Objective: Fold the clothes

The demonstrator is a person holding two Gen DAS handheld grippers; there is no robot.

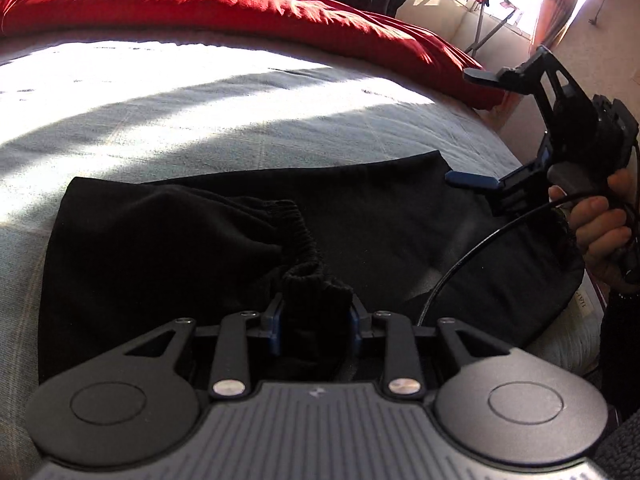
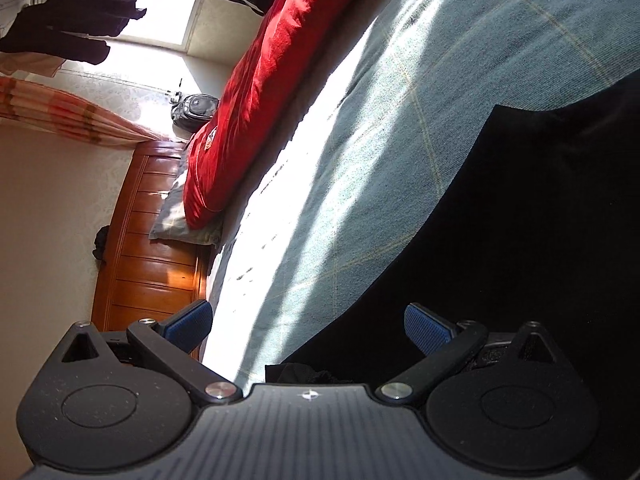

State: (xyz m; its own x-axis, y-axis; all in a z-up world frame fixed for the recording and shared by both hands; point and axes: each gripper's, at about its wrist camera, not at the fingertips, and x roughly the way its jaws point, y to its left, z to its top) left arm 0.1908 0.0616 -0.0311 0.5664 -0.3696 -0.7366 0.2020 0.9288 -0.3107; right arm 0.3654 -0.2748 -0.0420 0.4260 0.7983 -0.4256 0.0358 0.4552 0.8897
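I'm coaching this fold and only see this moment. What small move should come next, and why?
Probably carry the left gripper, shut on the ribbed elastic cuff of the black knit garment, forward across the grey-blue bedspread. The cuff is bunched and lifted while the rest lies flat; the right gripper is open beside the far edge, holding nothing.

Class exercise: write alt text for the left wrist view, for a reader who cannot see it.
The left gripper is shut on a ribbed cuff of a black garment spread on a grey bedspread. The right gripper hovers open at right.
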